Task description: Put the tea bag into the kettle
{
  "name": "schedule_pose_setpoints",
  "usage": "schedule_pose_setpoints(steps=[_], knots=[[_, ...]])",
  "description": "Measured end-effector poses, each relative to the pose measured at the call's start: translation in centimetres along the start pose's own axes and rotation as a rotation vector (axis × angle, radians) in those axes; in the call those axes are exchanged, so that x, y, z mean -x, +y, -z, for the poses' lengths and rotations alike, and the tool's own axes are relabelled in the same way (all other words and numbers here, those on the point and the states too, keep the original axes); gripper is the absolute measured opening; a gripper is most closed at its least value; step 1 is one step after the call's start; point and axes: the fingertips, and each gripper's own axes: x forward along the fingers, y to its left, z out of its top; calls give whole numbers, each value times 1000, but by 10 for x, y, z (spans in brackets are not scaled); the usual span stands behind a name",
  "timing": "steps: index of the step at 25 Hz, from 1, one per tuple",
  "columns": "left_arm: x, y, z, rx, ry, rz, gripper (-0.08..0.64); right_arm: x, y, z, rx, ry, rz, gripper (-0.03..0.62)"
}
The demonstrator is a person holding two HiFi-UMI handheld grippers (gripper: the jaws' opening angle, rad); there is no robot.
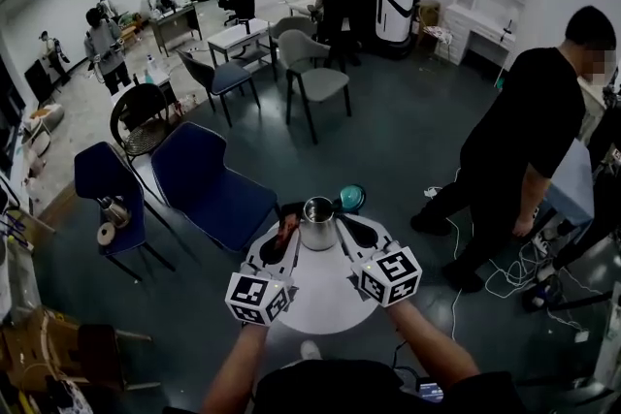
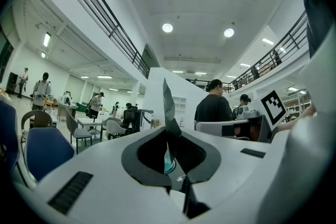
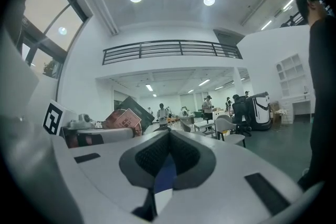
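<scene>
Forearms enter the head view from the bottom edge, each carrying a gripper with a marker cube over a small round white table (image 1: pixel 320 298). On the table's far part stands the metal kettle (image 1: pixel 318 224), open at the top, with a teal lid (image 1: pixel 351 199) just behind it to the right. The left gripper (image 1: pixel 285 240) is positioned just beside the kettle's left side, and its jaws are clamped on the tea bag (image 1: pixel 288 225), a reddish-brown packet that is outside the kettle, next to its rim. The right gripper (image 1: pixel 353 232) is positioned just beside the kettle's right side. Blue chairs (image 1: pixel 209 179) stand beyond the table, and a person in black (image 1: pixel 524 131) stands at the right. The left gripper view shows both jaws pressed against the tea bag (image 2: pixel 167 105), which appears edge-on as a thin dark strip rising above the jaw tips. The right gripper's marker cube (image 2: pixel 274 106) is visible at the right. The right gripper view shows the jaws closed tip to tip with nothing between them, and the tea bag (image 3: pixel 123 118) visible to the left.
</scene>
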Motion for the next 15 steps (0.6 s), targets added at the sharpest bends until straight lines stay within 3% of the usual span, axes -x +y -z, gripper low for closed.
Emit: schedule_pose_setpoints(steps=[15], knots=[[-1,32,5,20,-11,24,31,-25,8,4,22,-4,39,20]])
